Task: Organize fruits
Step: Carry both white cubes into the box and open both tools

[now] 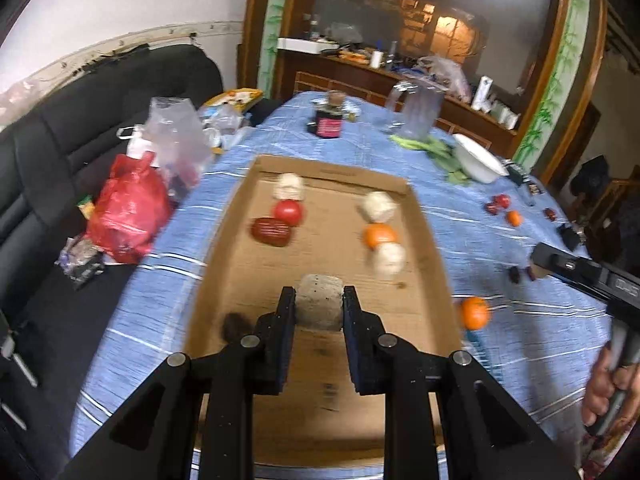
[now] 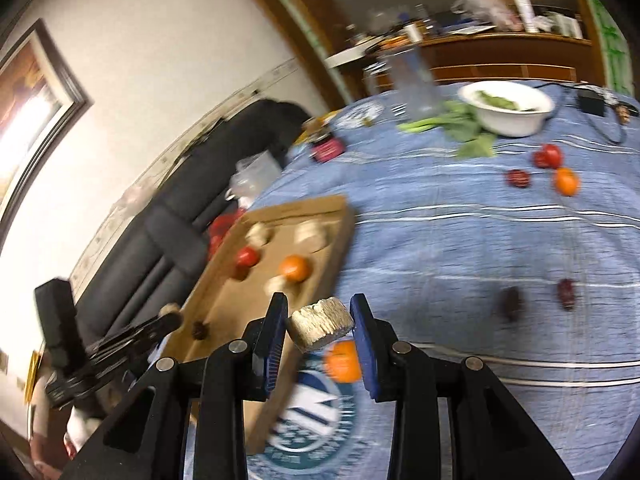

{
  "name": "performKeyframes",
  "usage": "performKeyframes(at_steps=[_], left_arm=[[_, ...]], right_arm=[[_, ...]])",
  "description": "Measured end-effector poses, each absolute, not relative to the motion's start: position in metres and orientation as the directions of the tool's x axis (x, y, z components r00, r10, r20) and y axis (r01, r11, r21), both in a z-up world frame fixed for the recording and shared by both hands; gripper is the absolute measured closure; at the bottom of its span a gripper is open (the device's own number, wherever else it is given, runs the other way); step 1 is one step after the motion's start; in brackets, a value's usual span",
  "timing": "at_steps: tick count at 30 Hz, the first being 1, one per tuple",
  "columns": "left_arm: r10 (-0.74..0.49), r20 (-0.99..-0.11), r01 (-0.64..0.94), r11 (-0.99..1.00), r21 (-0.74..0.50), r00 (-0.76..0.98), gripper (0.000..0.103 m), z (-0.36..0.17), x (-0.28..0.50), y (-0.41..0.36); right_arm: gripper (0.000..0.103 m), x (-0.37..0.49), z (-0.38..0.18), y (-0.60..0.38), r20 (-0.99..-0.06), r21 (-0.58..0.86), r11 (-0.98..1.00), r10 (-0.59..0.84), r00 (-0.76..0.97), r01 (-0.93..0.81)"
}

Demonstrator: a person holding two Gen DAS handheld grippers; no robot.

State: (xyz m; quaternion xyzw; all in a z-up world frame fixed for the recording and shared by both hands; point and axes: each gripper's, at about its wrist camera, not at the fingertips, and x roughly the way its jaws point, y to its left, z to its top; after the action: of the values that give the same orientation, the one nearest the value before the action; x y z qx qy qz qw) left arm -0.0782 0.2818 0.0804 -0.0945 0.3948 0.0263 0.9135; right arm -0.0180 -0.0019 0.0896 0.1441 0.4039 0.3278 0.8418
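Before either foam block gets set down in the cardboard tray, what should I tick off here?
1. Left gripper shut on its grey foam block: ok.
2. Right gripper holding its block: not ok, the block sits tilted with a gap at one pad.
3. Bare cardboard tray floor under the left gripper: ok.
4. Right gripper over the tray: not ok, it hangs over the blue cloth beside it.
5. Orange below the right gripper clear of the drop: cannot tell.
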Motion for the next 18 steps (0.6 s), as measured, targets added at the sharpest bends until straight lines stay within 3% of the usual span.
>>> performKeyframes(at_steps=[9, 18], left_arm=[[-0.033, -0.793, -0.139, 0.979, -0.147, 0.608, 0.081, 0.056, -0.037, 0.307], [0.004, -0.849, -0.168, 0.981, -0.1, 0.529, 0.081, 0.032, -0.006, 0.306]], right_arm=[[0.067, -0.024, 0.063, 0.095, -0.679, 0.448, 0.73, 0.653, 0.334, -0.516], [0.067, -0.013, 0.037, 0.134, -0.762, 0.344, 0.775, 0.56, 0.325, -0.53]])
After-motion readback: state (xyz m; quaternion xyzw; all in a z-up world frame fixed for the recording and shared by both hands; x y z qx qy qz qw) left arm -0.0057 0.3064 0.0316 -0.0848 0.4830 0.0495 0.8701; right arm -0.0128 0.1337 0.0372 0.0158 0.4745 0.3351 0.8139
